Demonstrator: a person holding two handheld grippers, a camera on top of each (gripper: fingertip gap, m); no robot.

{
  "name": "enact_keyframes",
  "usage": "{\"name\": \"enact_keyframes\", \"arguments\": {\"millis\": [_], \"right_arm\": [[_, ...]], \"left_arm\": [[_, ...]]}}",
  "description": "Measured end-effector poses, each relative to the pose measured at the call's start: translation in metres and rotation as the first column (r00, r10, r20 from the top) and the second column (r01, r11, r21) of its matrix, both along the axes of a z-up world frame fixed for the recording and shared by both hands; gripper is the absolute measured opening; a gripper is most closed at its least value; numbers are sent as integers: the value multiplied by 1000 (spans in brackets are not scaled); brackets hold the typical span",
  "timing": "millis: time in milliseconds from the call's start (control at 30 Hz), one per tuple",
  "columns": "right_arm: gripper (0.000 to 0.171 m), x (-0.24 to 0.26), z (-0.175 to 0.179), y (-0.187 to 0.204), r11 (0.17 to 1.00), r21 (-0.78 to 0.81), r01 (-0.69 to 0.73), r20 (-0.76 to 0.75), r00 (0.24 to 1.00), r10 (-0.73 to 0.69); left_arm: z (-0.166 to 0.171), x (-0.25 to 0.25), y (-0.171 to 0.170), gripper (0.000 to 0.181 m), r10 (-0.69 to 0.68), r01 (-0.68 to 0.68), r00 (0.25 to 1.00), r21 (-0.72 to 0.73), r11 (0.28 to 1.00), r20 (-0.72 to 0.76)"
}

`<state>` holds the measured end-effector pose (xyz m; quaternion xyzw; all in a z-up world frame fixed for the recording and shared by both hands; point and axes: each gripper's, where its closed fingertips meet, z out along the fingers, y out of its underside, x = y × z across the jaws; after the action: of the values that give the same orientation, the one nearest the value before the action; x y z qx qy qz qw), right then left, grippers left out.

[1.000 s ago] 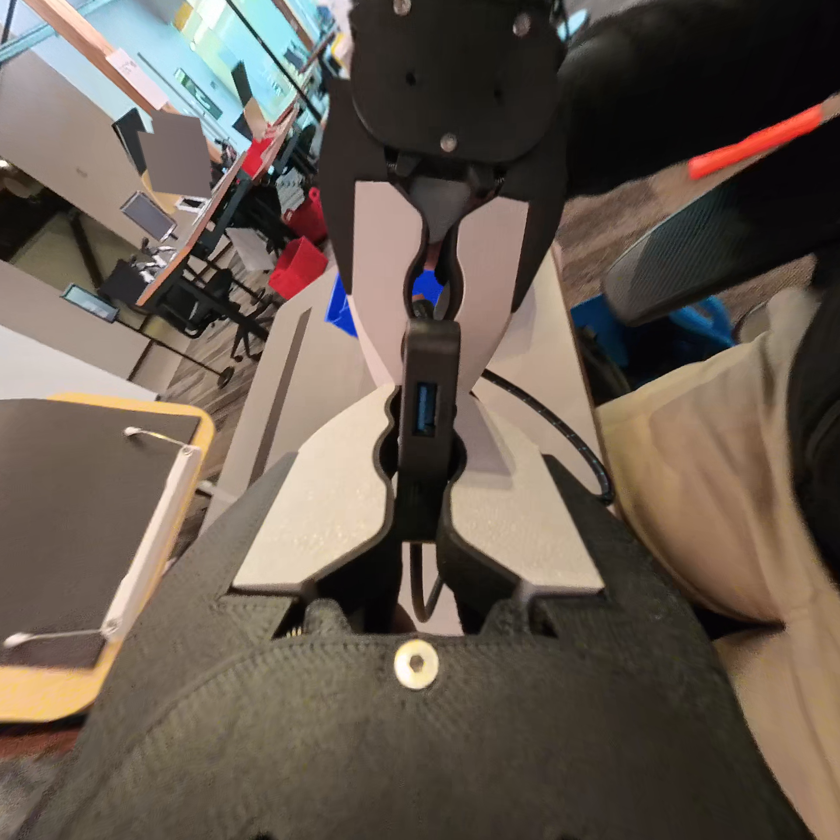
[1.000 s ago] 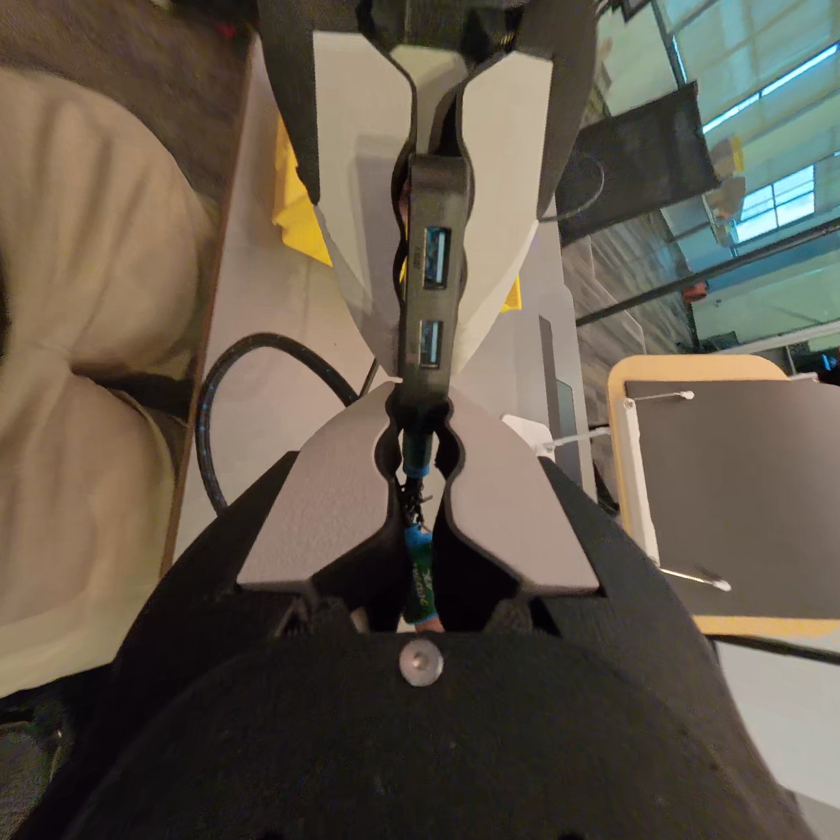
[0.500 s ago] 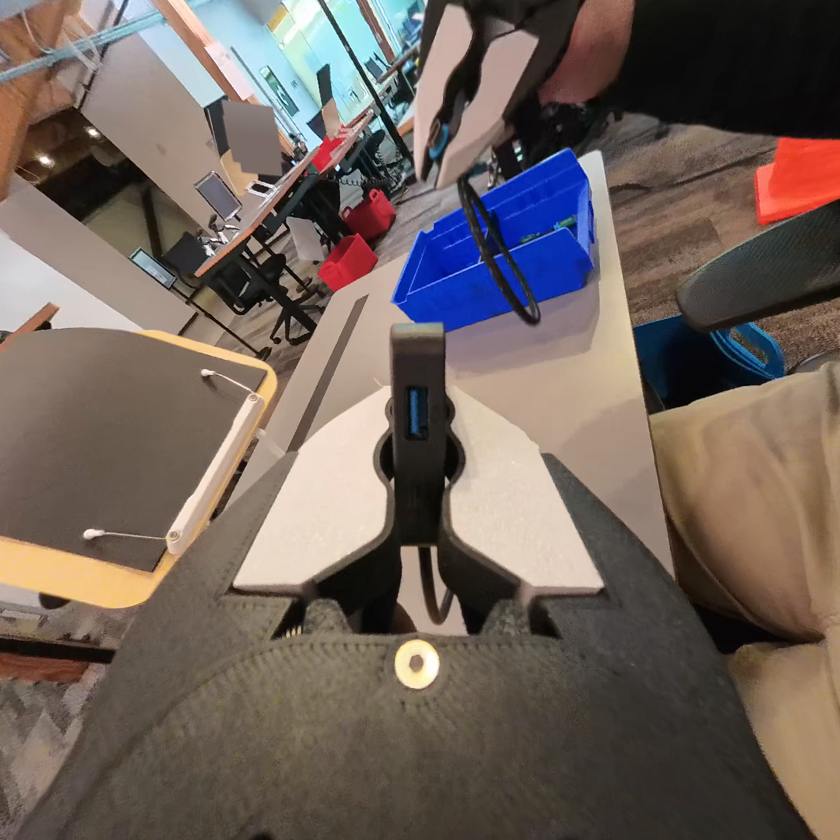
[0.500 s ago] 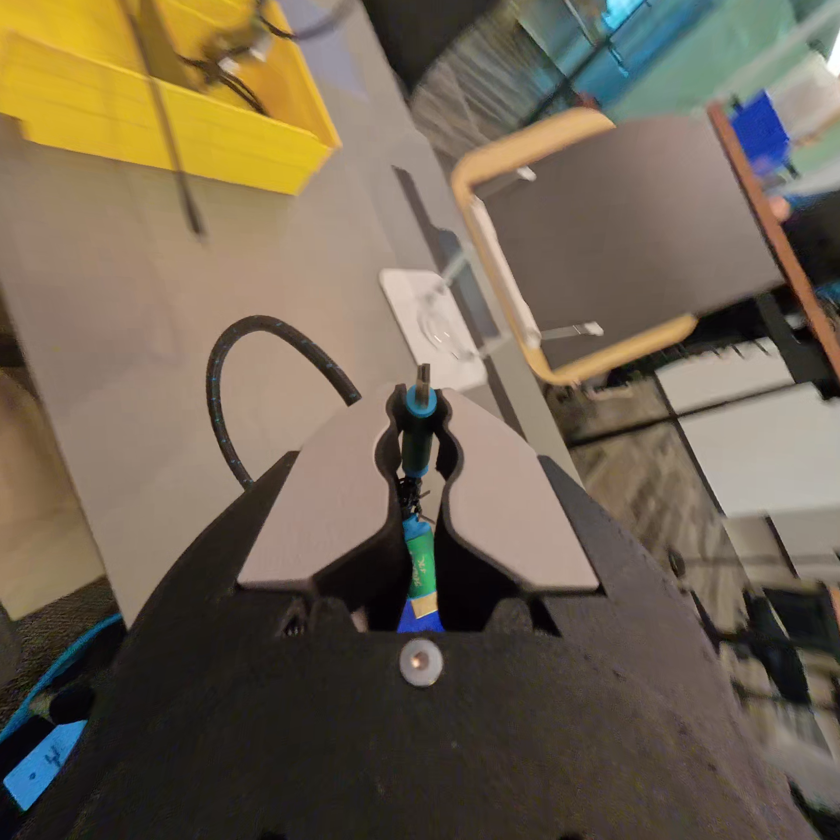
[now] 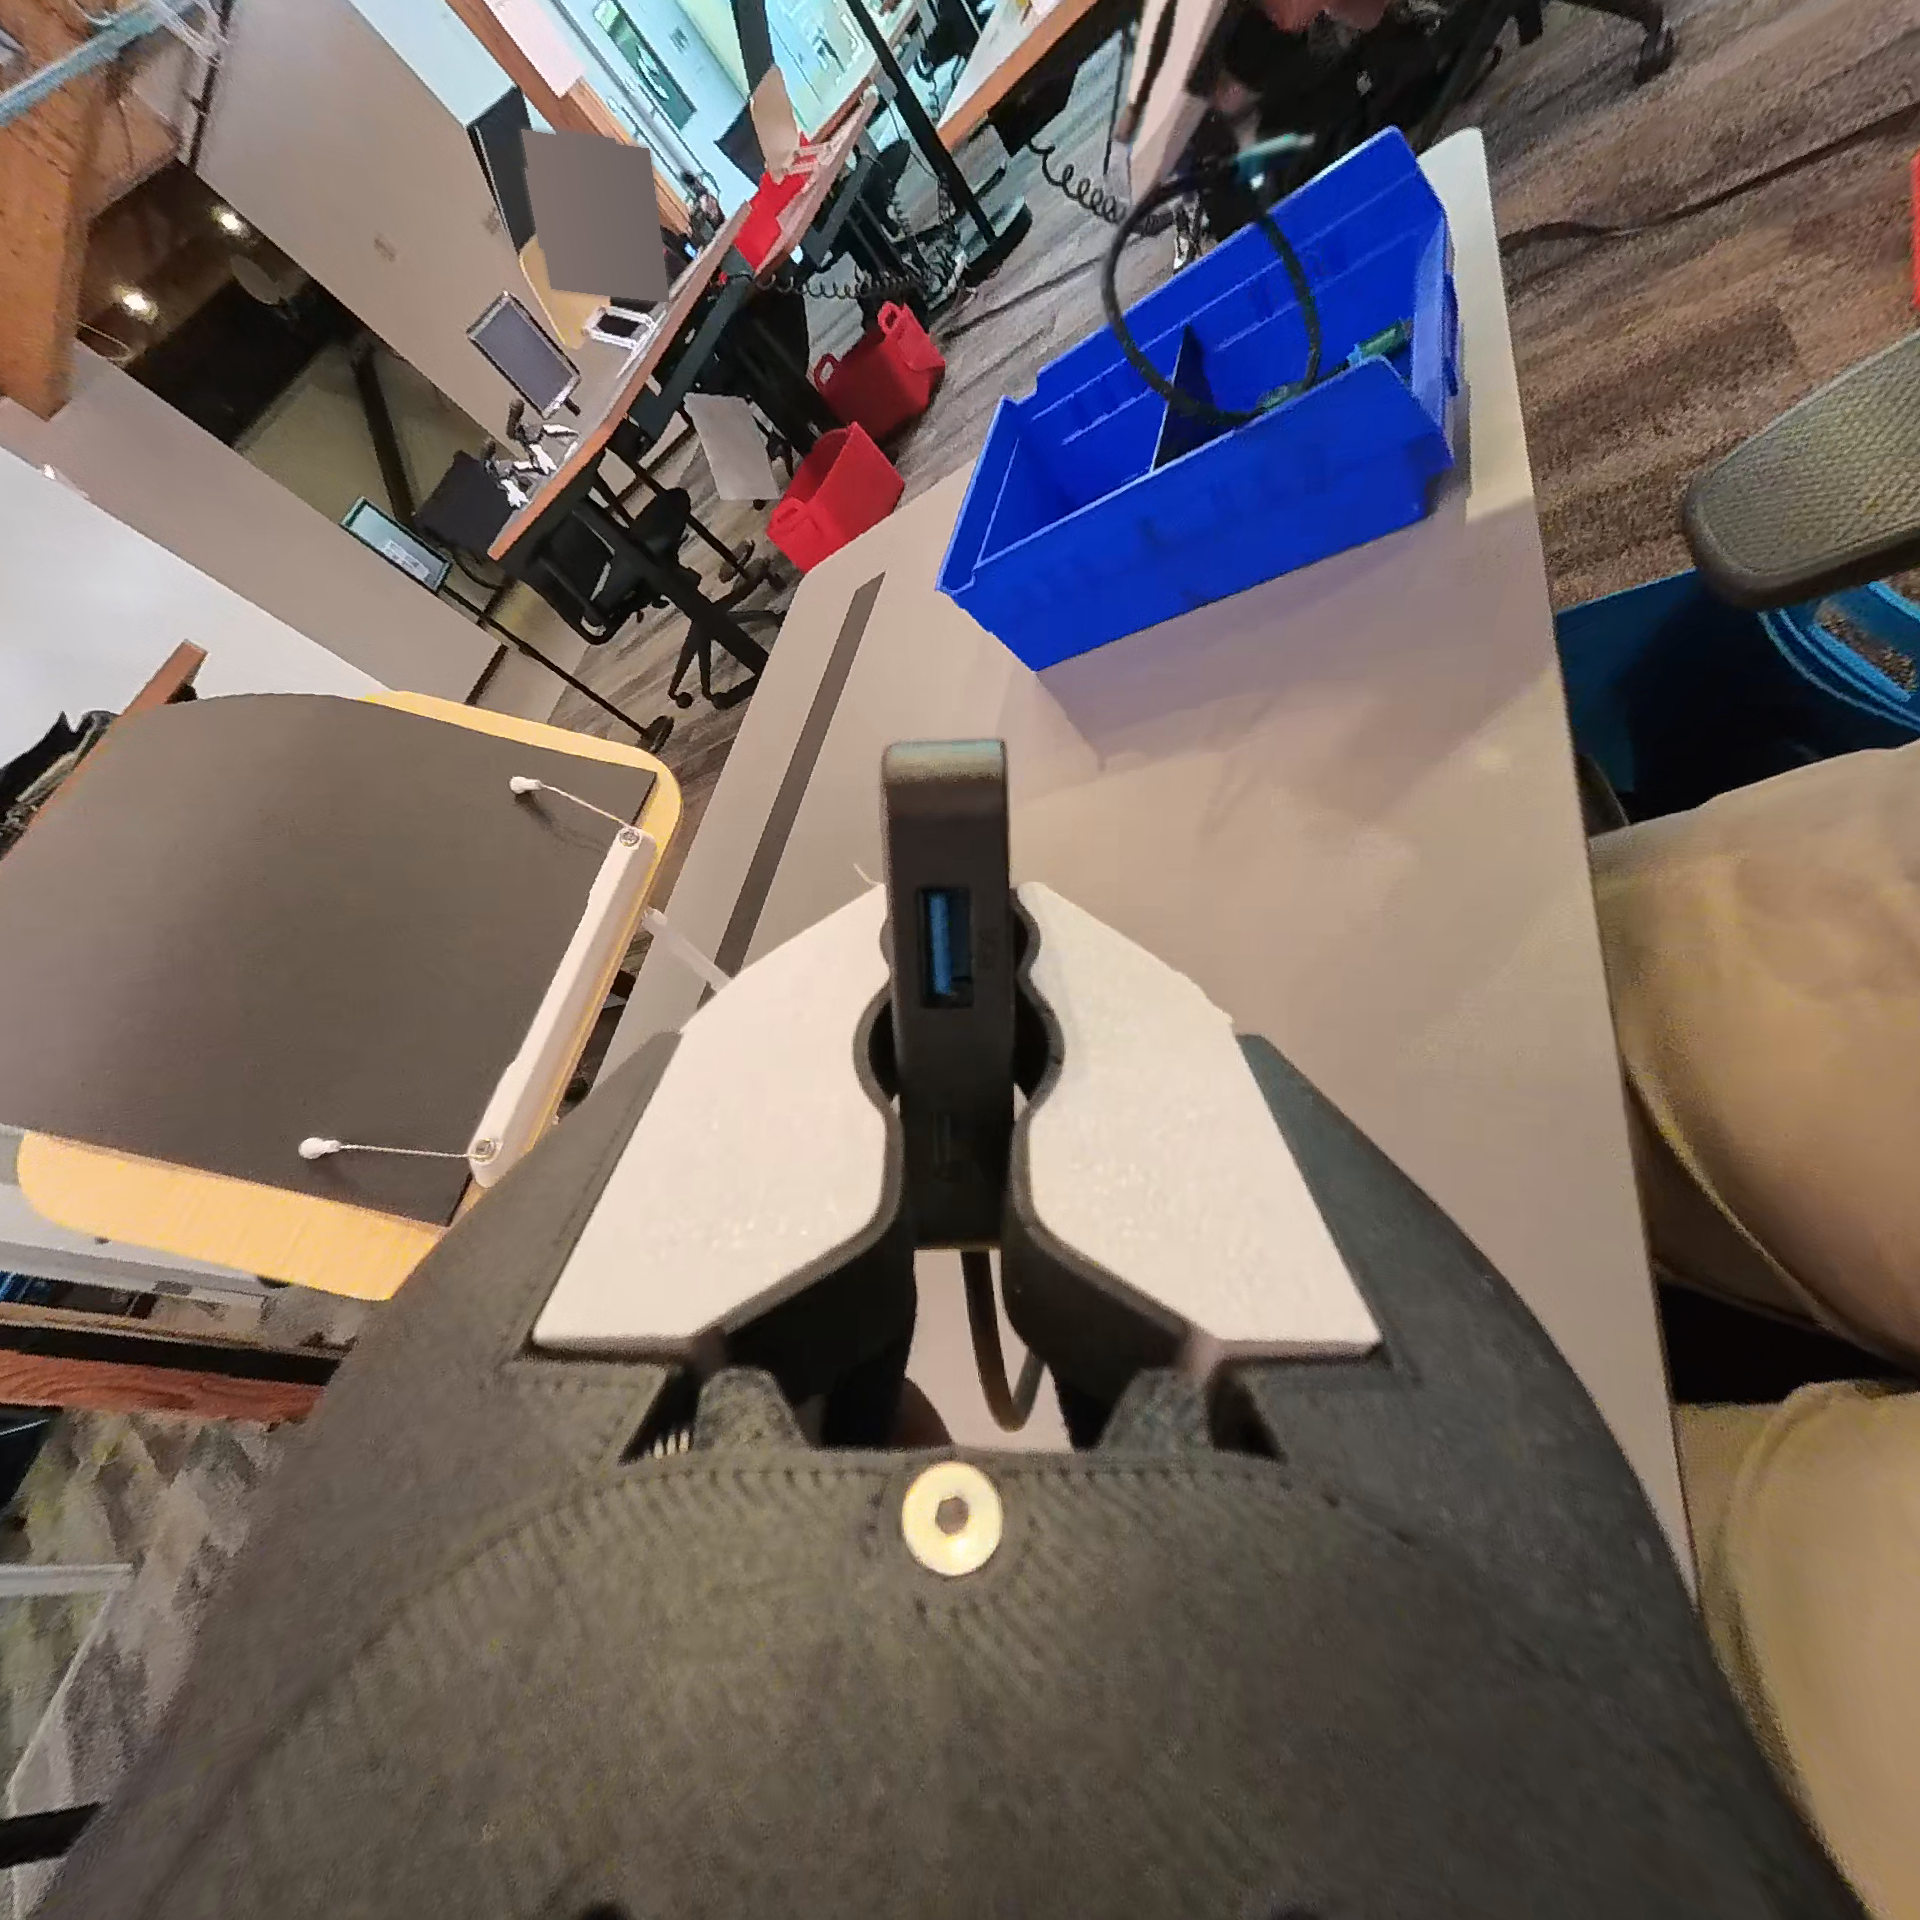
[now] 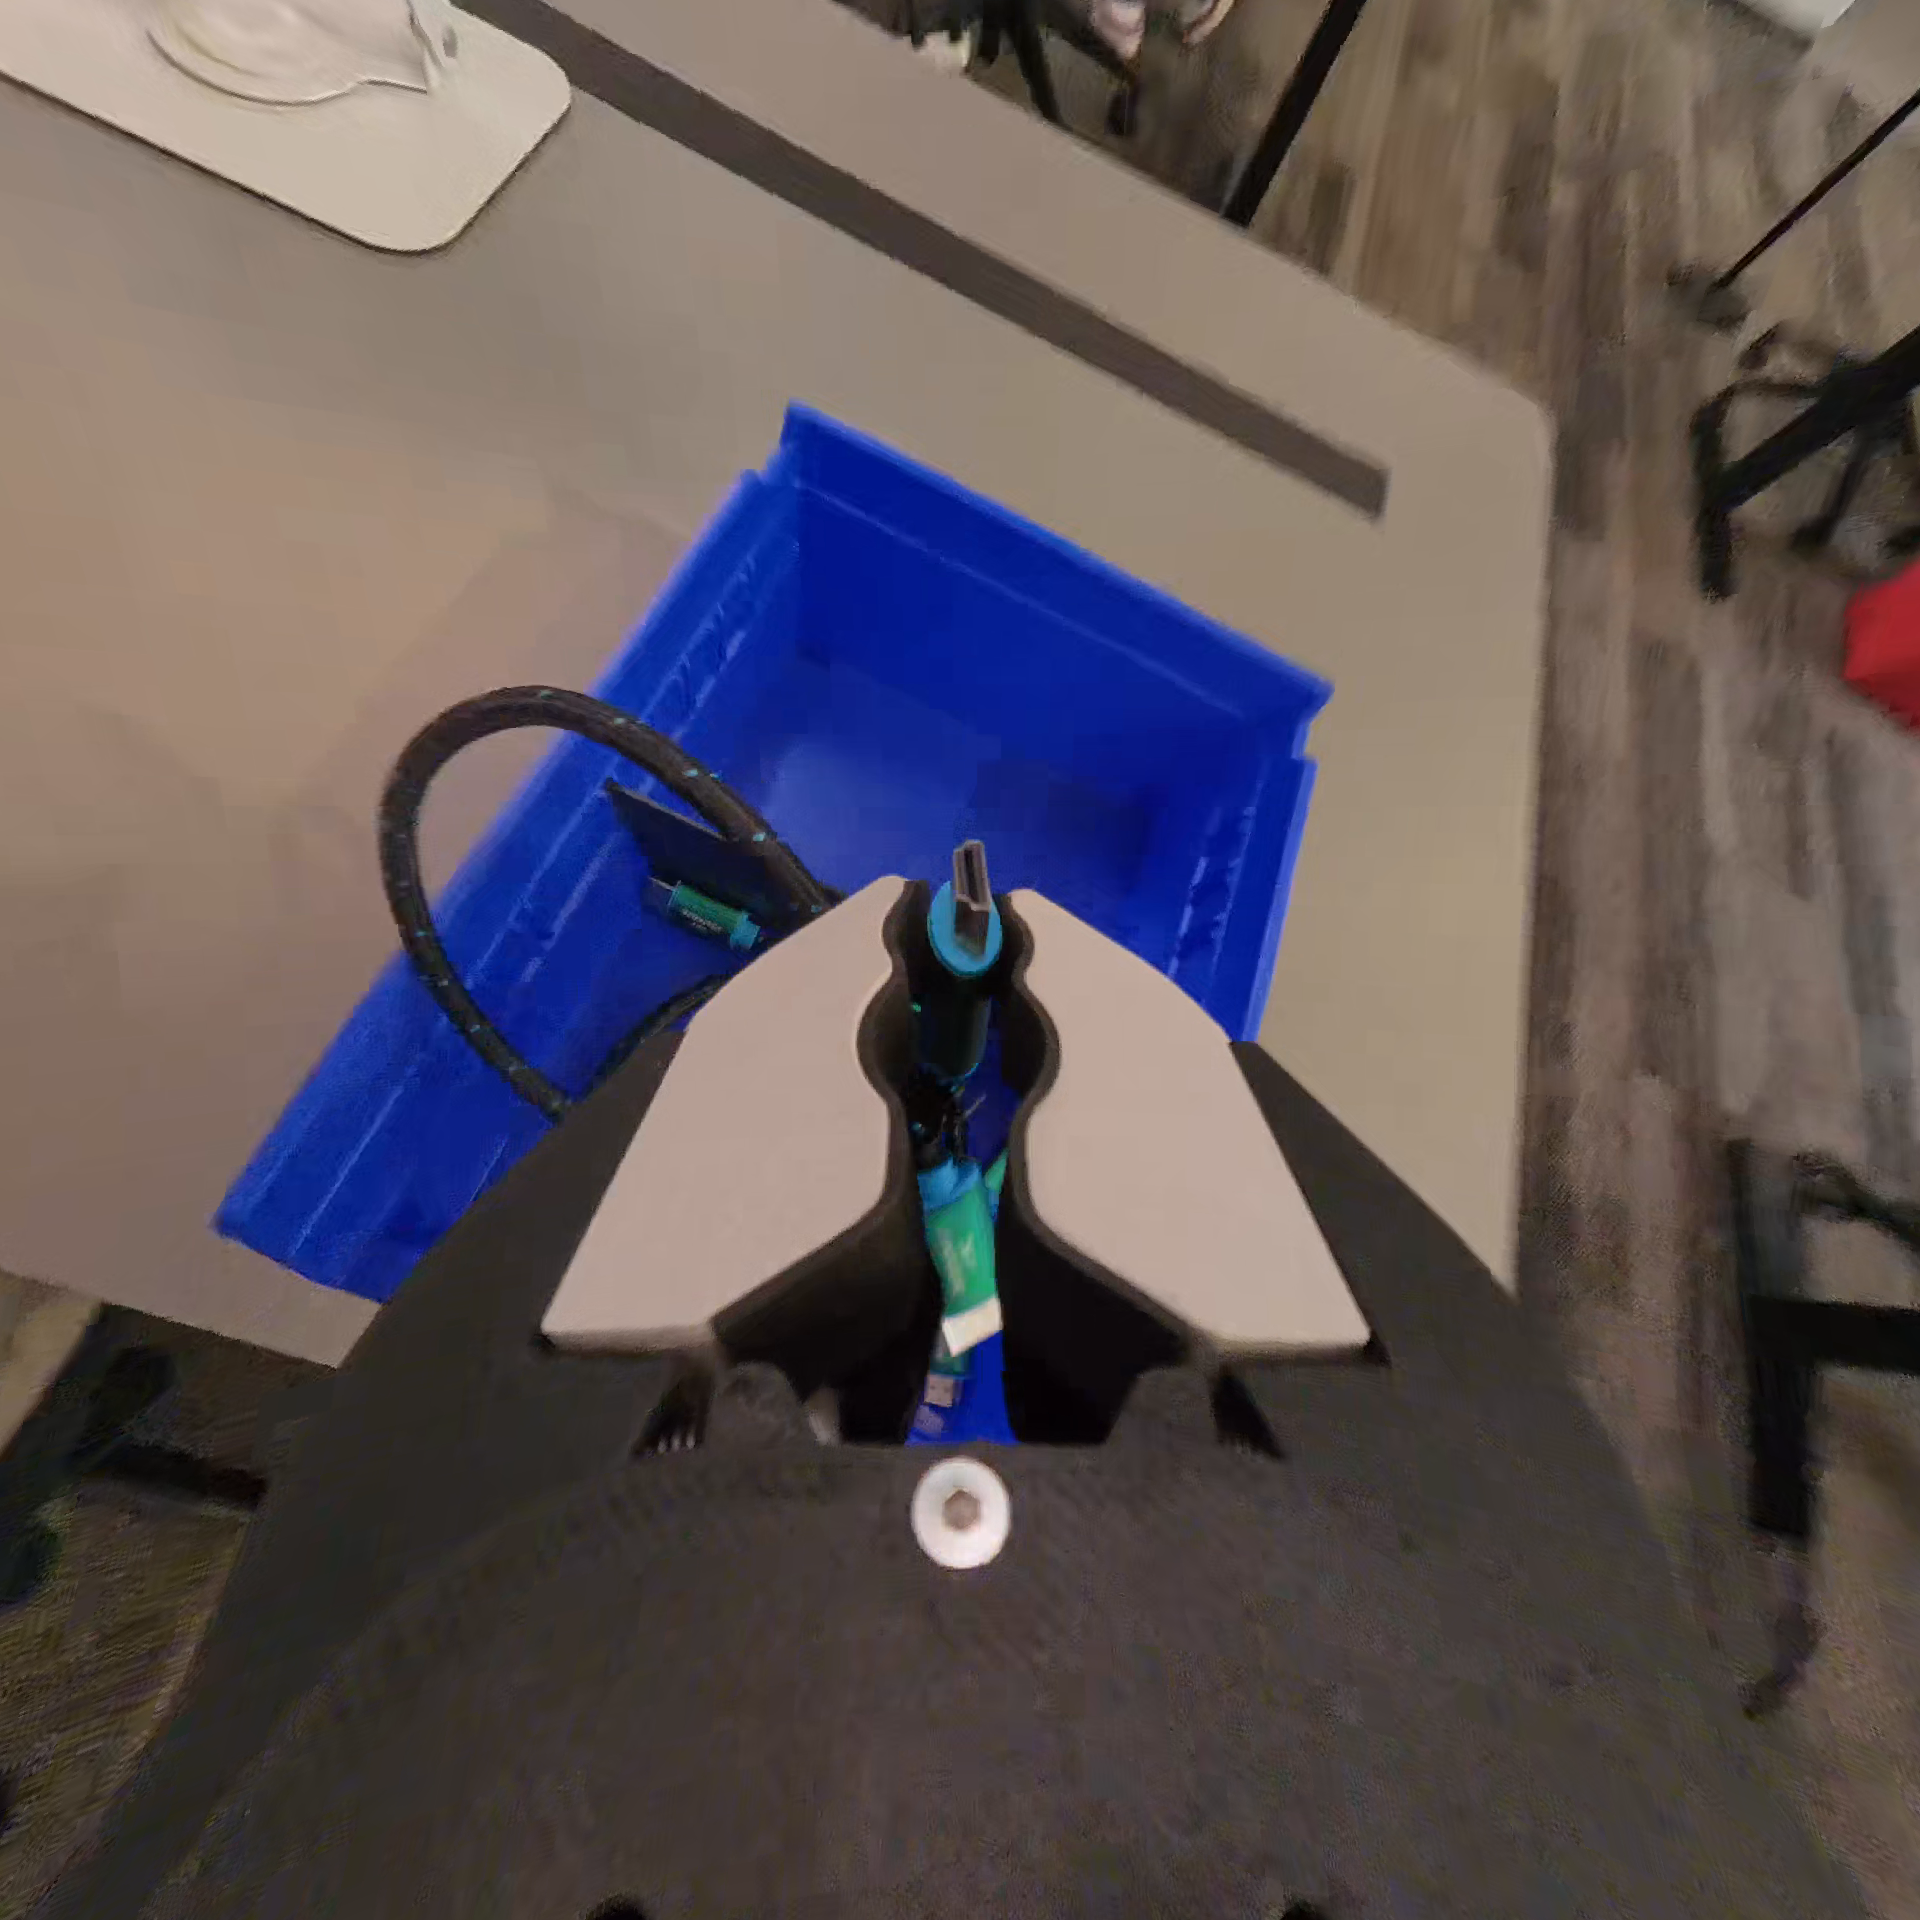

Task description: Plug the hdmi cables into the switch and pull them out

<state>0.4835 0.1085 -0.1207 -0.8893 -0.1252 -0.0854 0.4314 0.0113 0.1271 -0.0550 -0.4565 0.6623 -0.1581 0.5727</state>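
Since unplugging, right gripper fingers carry the HDMI plug over the blue bin; left gripper fingers pinch the switch.

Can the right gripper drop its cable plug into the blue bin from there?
Probably yes. The right gripper hangs right above the open blue plastic bin, jaws shut on the black HDMI cable plug with the teal collar. Nothing sits between them; the braided cable loop already drapes over the bin's wall.
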Motion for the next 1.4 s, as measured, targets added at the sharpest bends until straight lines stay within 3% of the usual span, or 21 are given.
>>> {"name": "enact_keyframes", "arguments": {"millis": [67,167,400,600,667,767,867,1000,1067,1200,1267,1300,1400], "right_arm": [[11,18,-28,-1,996,-85,30,-76,996,-37],[11,44,-68,-7,972,-213,97,40,995,-90],[10,55,-74,-1,938,-330,103,48,995,-93],[10,32,-53,-3,914,-404,-44,-213,976,-47],[10,24,-52,-16,870,-483,-100,-255,966,-30],[10,22,-69,-25,794,-595,-128,-276,960,-52],[11,32,-100,-21,740,-669,-66,-168,984,-64],[54,42,-121,-12,735,-678,34,-20,998,-64],[66,41,-114,-8,760,-646,69,74,997,-27],[60,13,-61,8,890,-454,49,201,978,49],[49,-52,-23,22,944,-282,-170,164,961,222],[45,-92,-4,25,933,-193,-303,160,929,334],[41,-214,35,20,788,-6,-615,168,776,607]], "left_arm": [[-4,1,-1,14,-3,3,1000,-3,1000,-10],[-6,1,-1,14,-3,3,1000,1,1000,-21],[-11,1,2,14,2,-2,999,-9,1000,-32],[-9,-3,4,14,11,-11,999,-6,1000,-34],[-10,-3,6,14,13,-13,999,-9,1000,-35],[-14,-2,6,14,5,-6,999,-21,1000,-40],[-18,0,5,14,1,-2,999,-22,1000,-51],[-17,1,5,14,7,-8,999,-16,1000,-49],[-18,2,5,14,7,-8,999,-15,1000,-50],[-23,5,7,14,16,-17,998,-12,1000,-66],[-26,7,8,14,24,-26,997,-21,999,-69],[-28,9,8,14,26,-28,997,-23,999,-76],[-34,14,5,14,20,-23,996,-29,999,-90]]}}
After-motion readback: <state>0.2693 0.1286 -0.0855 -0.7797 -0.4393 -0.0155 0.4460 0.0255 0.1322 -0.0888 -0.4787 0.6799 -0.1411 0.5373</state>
